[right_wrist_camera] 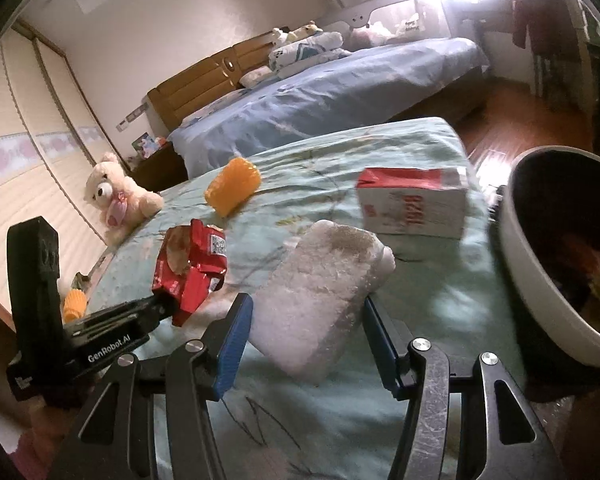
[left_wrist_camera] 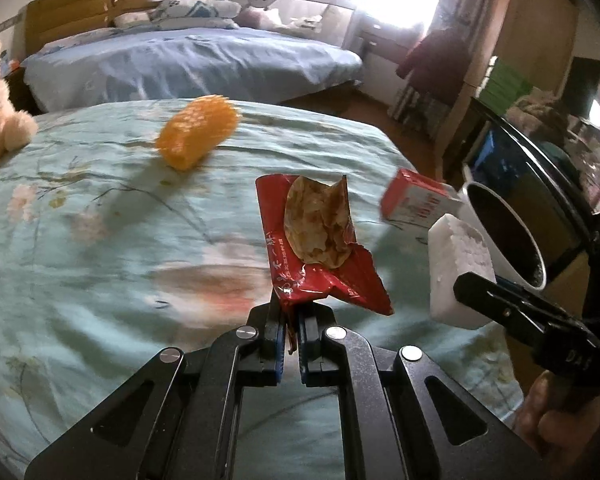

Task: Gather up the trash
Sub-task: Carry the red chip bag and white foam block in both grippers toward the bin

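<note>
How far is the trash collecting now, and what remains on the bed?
Some trash already lies in the bin. In hand: the left tool pinches a red snack wrapper, and the right tool holds a white foam block. Left on the green bedspread: a red and white carton and an orange plastic piece.

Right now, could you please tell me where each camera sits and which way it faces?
Left wrist: rides the left gripper, facing across the teal bed; jaws shut on a red wrapper; right gripper and a hand show at right.
Right wrist: rides the right gripper, holding a white foam block, bin at right.
Shared: orange toy, red-and-white box.
</note>
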A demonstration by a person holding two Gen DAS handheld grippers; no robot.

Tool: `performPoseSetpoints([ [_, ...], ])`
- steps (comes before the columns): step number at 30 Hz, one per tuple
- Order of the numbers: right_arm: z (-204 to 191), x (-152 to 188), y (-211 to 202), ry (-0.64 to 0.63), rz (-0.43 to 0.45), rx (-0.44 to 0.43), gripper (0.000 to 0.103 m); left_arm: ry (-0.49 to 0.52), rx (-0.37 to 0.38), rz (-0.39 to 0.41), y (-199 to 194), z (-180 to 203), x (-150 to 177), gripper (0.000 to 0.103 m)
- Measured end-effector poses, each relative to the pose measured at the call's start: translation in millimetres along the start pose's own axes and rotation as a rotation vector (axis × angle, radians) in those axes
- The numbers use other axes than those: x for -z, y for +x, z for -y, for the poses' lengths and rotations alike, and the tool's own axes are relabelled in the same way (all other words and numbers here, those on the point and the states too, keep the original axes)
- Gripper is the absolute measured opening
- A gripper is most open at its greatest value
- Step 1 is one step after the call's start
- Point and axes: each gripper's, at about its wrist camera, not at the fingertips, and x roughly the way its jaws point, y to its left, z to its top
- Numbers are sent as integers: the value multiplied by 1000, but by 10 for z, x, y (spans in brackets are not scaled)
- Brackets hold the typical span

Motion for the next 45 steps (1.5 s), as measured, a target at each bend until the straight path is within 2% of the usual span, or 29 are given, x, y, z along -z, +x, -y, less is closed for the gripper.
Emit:
performPoseSetpoints([
  [25,630,100,-746,104,128,97,57,192,84,-3,39,1067,-62,4],
  [45,964,78,-1015,141,168,159,58,256,129,-19,162,1490,-95,4],
])
